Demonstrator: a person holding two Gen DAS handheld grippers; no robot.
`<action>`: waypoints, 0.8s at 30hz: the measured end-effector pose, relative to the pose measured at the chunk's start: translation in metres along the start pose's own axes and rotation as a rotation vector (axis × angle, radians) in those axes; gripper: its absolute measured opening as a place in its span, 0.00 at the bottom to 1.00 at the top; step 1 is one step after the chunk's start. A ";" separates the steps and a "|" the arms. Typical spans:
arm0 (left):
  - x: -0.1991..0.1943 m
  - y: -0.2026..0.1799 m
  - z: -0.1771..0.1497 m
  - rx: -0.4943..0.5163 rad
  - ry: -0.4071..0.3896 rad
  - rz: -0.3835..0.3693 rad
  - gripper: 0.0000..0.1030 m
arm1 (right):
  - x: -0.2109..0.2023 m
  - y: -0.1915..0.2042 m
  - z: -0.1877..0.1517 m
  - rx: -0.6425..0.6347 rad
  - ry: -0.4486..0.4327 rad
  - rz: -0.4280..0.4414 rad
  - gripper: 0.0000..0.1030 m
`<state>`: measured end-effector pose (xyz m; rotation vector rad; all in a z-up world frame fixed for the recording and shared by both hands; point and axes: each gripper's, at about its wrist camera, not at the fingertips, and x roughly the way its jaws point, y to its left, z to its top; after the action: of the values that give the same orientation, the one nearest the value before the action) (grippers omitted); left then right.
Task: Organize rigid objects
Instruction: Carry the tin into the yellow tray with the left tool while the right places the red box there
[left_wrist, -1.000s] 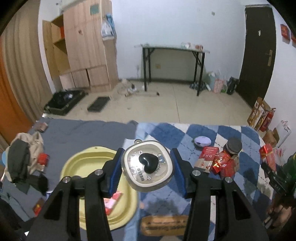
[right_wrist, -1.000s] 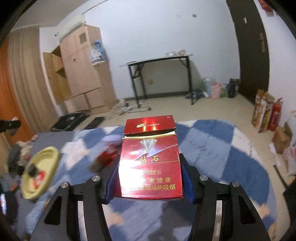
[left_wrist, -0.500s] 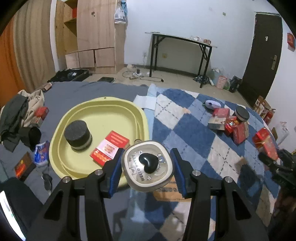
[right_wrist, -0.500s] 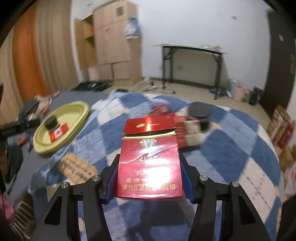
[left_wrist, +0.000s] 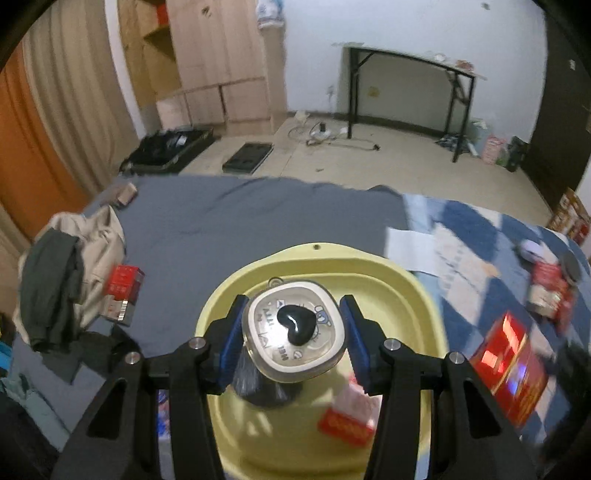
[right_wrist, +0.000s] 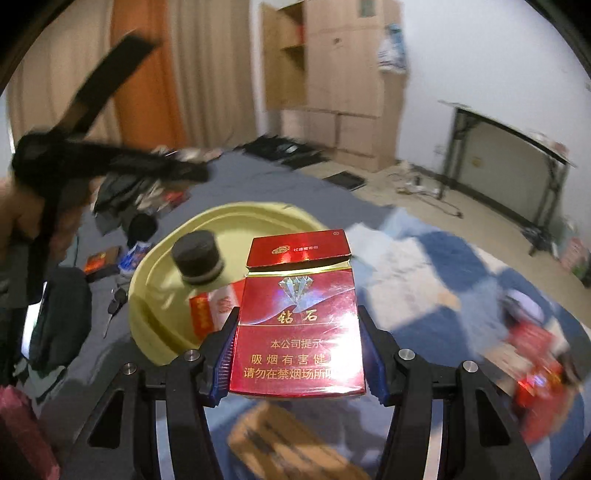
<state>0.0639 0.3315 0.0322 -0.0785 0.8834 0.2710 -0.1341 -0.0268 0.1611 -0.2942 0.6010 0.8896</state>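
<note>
- While both hands carry cargo, the job looks roughly midway: the yellow tray on the bed already holds a black-capped jar and a small red pack.
- Left gripper: its blue pads are clamped on the flanks of a rounded white case with a black heart on its face, held over the tray's middle.
- Right gripper: its fingers are closed on a red cigarette box, lid flap ajar, poised at about 4 o'clock of the tray, outside its rim.
- In the right wrist view the other handheld tool shows blurred at 10 o'clock.
- Left to do, as I judge it: set down both held items in the tray, then fetch the loose red boxes lying at 3 o'clock on the checked blanket.
- Another red box sits at 9 o'clock beside the heaped clothes; whether it belongs to the task I cannot tell.
</note>
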 end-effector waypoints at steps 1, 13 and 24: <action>0.015 0.002 0.001 -0.015 0.016 -0.004 0.50 | 0.013 0.004 0.004 -0.014 0.014 0.007 0.55; 0.109 0.024 -0.020 -0.188 0.096 -0.110 0.50 | 0.135 0.039 0.037 -0.153 0.149 0.070 0.55; 0.117 0.028 -0.026 -0.214 0.098 -0.091 0.50 | 0.174 0.058 0.032 -0.168 0.173 0.075 0.55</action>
<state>0.1075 0.3773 -0.0727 -0.3317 0.9436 0.2777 -0.0849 0.1340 0.0823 -0.5070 0.7016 0.9952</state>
